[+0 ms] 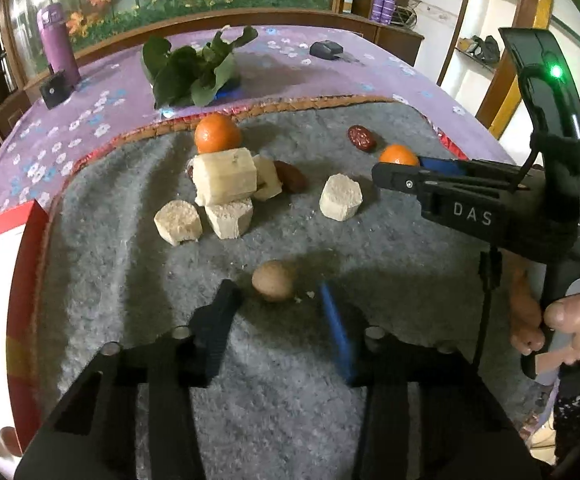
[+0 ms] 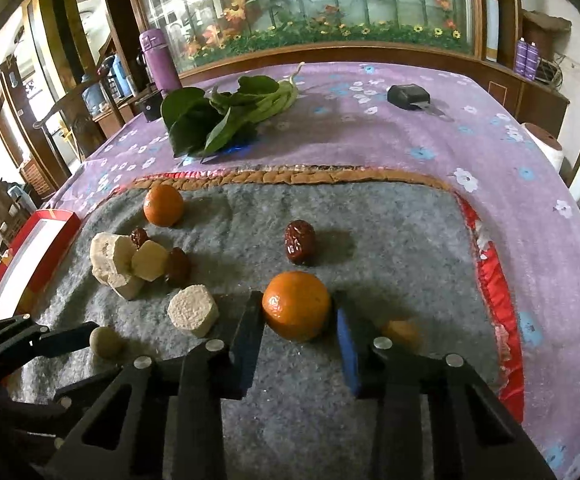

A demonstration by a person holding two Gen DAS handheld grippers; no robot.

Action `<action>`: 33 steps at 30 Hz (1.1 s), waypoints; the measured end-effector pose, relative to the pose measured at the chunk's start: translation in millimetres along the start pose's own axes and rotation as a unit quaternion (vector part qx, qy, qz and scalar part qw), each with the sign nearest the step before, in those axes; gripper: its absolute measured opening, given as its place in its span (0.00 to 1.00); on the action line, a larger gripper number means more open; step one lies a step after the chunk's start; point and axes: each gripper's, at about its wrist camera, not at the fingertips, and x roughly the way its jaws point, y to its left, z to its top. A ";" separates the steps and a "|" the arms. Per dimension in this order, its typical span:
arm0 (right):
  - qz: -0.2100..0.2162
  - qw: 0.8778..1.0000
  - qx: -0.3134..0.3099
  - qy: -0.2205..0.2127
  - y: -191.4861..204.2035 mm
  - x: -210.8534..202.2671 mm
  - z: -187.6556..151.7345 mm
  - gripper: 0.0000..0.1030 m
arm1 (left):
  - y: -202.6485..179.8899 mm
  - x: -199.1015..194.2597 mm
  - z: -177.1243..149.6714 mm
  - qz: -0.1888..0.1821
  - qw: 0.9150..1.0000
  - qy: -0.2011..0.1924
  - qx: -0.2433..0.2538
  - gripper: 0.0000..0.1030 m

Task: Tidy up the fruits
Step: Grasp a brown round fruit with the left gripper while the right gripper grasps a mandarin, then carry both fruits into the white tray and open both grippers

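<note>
In the right wrist view an orange (image 2: 295, 305) lies on the grey felt mat (image 2: 389, 248) between the fingers of my right gripper (image 2: 295, 302); the jaws stand close on both sides of it. In the left wrist view a small brown round fruit (image 1: 272, 280) lies between the open fingers of my left gripper (image 1: 278, 288), not gripped. A second orange (image 1: 217, 133) sits at the mat's far edge. Red dates (image 2: 300, 241) (image 1: 361, 137) lie on the mat. Pale cut fruit chunks (image 1: 224, 184) are piled at the centre left.
A red and white box (image 2: 26, 264) stands at the mat's left edge. Leafy greens (image 2: 218, 114), a purple bottle (image 2: 160, 60) and a small black device (image 2: 407, 96) lie on the purple flowered cloth beyond the mat. A small orange-brown fruit (image 2: 401, 332) lies by my right finger.
</note>
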 end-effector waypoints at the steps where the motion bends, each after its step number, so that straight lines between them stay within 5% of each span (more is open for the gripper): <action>1: 0.000 1.000 0.000 0.000 -0.2 -0.3 0.1 0.34 | 1.2 0.1 0.2 -0.002 1.000 -0.001 -0.003 0.33; 6: 0.007 1.000 0.003 -0.004 -1.6 -1.5 0.8 0.33 | 7.8 -0.6 0.6 -0.010 1.000 -0.007 -0.020 0.19; 18: 0.018 0.999 0.004 -0.026 -0.9 -9.5 0.3 0.33 | 15.3 -8.6 -3.9 -0.020 0.998 -0.032 -0.045 0.19; 25: 0.049 0.998 0.008 -0.036 10.3 -21.3 -0.2 0.33 | 33.1 -43.7 -18.1 0.018 0.996 -0.066 -0.061 0.19; 33: 0.145 0.987 -0.063 -0.024 119.3 -30.3 1.2 0.32 | 80.9 -98.7 -46.4 0.111 0.982 -0.115 -0.102 0.20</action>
